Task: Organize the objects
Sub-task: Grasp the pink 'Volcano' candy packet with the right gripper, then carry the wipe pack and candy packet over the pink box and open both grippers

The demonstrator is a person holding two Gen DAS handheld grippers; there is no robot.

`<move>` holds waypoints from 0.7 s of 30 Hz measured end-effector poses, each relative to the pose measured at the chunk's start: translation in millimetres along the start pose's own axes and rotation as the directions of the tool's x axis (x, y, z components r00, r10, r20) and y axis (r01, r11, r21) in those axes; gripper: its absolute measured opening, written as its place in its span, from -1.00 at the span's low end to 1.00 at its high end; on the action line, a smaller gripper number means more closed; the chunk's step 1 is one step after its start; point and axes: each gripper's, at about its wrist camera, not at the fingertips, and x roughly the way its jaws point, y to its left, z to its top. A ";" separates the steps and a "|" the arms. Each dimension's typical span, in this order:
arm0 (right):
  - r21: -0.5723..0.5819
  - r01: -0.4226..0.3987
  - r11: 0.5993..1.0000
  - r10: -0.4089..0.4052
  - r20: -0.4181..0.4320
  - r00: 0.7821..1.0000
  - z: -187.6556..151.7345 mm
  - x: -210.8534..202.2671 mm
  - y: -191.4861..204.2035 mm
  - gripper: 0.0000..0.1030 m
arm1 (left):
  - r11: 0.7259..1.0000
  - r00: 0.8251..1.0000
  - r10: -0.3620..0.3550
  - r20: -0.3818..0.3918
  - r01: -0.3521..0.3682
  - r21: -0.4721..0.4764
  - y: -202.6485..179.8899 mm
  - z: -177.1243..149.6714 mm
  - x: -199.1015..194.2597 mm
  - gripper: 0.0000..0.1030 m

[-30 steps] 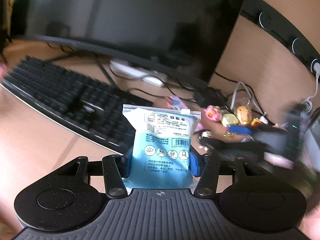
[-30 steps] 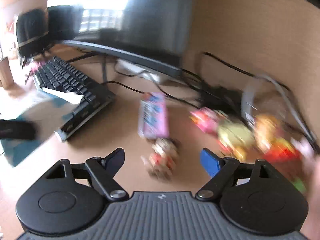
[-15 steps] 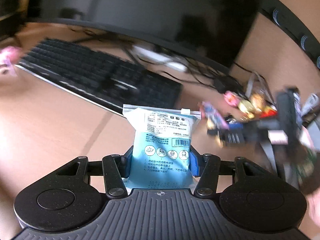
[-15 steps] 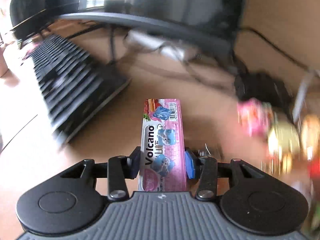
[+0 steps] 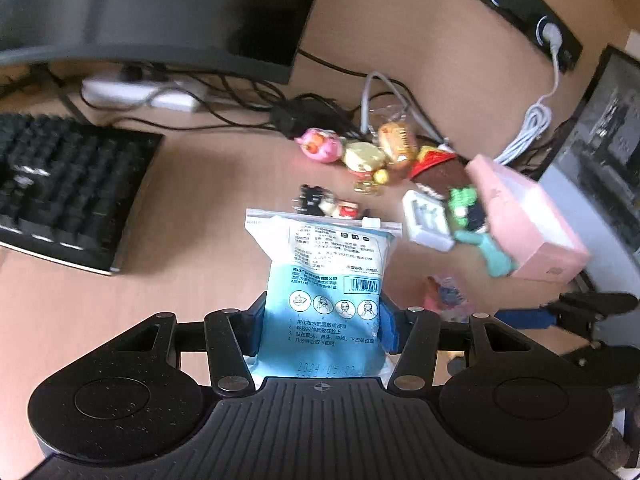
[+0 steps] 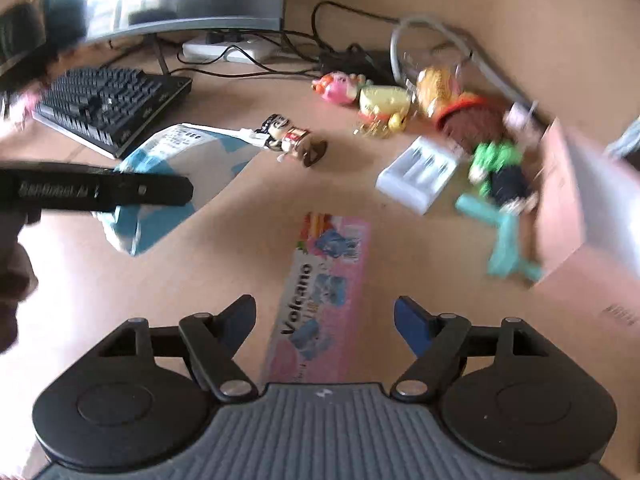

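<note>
My left gripper is shut on a blue and white zip pouch and holds it upright above the desk. The pouch also shows at the left of the right wrist view. My right gripper is open, its jaws wide apart. A pink Volcano snack pack lies flat on the desk between them. It also shows in the left wrist view. Several small toys lie in a cluster further back.
A pink box stands at the right beside a white battery case and a green figure. A small figurine lies mid-desk. A black keyboard lies left, under a monitor. Cables run along the back.
My right gripper closed on the pink snack pack, moved it right toward the pink box, then opened and left it on the desk. My left gripper carried the pouch to the right.
</note>
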 end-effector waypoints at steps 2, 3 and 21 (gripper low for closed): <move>-0.019 0.031 0.999 -0.031 0.017 0.999 1.4 11.1 5.1 0.48 | 0.999 0.998 0.051 -0.022 -0.052 -0.018 2.7 -3.4 -3.7 0.10; -0.024 0.035 0.999 -0.034 0.020 0.999 1.7 16.9 7.8 0.35 | 0.997 0.997 0.071 -0.042 -0.072 -0.019 3.8 -6.1 -5.2 0.10; 0.177 0.015 0.984 -0.031 0.088 0.996 -55.0 -128.6 -85.4 -0.16 | 0.959 0.981 -0.187 -0.044 0.192 0.210 -172.7 39.1 -5.6 0.10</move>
